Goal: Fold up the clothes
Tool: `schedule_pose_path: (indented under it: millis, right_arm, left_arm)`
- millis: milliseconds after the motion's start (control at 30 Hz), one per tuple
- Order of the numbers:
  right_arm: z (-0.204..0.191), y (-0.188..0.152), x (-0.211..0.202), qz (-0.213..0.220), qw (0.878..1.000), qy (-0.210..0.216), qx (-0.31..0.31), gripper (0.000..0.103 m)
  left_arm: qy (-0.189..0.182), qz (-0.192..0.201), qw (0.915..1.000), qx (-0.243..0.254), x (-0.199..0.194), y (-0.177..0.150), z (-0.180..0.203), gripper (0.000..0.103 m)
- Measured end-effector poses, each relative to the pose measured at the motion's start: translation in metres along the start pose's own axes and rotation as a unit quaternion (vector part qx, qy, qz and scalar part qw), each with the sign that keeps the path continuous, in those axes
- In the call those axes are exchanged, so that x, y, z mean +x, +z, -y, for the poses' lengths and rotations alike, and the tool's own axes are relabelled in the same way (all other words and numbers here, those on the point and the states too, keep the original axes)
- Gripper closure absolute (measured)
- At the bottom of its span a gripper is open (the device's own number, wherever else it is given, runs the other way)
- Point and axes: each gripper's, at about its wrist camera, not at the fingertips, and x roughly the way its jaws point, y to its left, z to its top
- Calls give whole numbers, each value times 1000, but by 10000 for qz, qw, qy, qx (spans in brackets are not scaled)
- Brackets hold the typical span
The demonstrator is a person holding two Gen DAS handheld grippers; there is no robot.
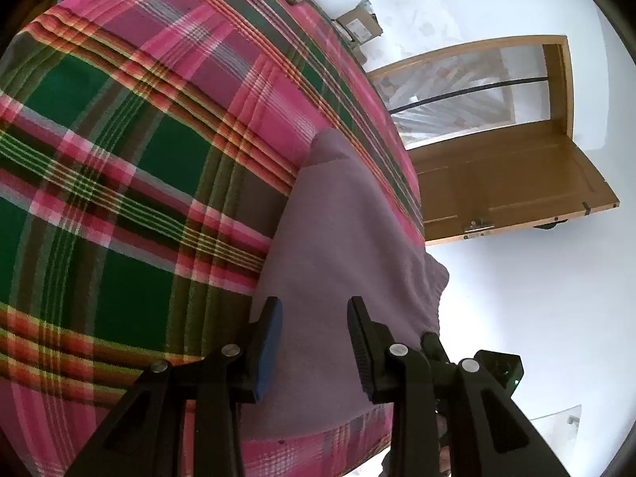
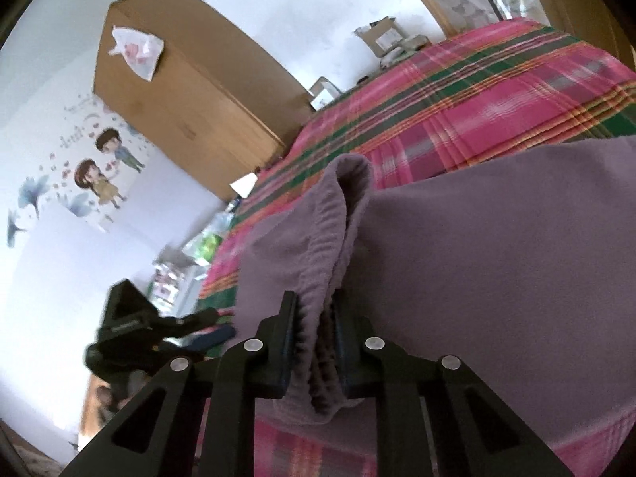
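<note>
Just starting, by the look of it. Purple garment lying on the plaid bed cover, near the edge, still bunched at the ribbed waistband. Right gripper pinched tight on that waistband. Left gripper hovering over the cloth with jaws apart, holding nothing. Still to do: lift, smooth flat, fold over, press neat. Around the bed: brown wardrobe, cartoon stickers on the wall, wooden door, some boxes. Nothing blocking the cloth; plenty of bed to fold on.
</note>
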Motion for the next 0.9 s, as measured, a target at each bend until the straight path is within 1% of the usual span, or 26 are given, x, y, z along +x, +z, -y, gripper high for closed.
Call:
schedule_pose_path:
  millis: [67,167,300,367,433,467,500,533,633,667,733,800,833,900]
  right_arm:
    - [-1,-1,-6,104,9999,-31,7,86]
    - [4,-1,-5,177,9992,-368,9,86]
    - [18,-5,8,-16,9976,-680,116,85]
    - [18,-7,11,-12,9965,-840,-36,84]
    - [14,-7,12,24,9954,-941,-181,80]
    - [12,-7,12,36,9940,-1053,-288,80]
    - [11,-7,11,51,9922,-1186,-390,74]
    - [9,-9,11,99,9896,-1339,-513,69]
    - [0,-13,8,205,9817,-1663,-909,68]
    - [-5,-16,7,278,9768,-1815,-1102,68]
    - [-17,-22,2,524,9629,-2176,-1505,68]
    - [-31,-32,-2,792,9435,-2541,-1975,68]
    - [-38,-38,-2,804,9375,-2578,-2195,68]
    - [-44,-46,2,655,9363,-2442,-2438,68]
  left_arm:
    - [-5,0,10000,26,-2,-1,1,68]
    - [61,17,10000,60,-4,-4,1,67]
    - [101,-49,9999,6,-1,-7,-2,67]
    - [132,-104,9999,-10,1,-8,-3,67]
    - [160,-146,9998,36,3,-10,-3,67]
    - [173,-160,9997,65,3,-10,-3,67]
    - [182,-172,9996,91,3,-11,-3,67]
    - [191,-193,9996,107,3,-12,-3,67]
    - [198,-286,9993,103,3,-12,-6,67]
    - [191,-309,9993,96,3,-12,-8,67]
    - [175,-331,9993,96,3,-13,-10,67]
    - [162,-340,9992,121,2,-13,-11,67]
    - [159,-343,9992,132,1,-13,-11,67]
    - [160,-350,9991,151,1,-13,-11,67]
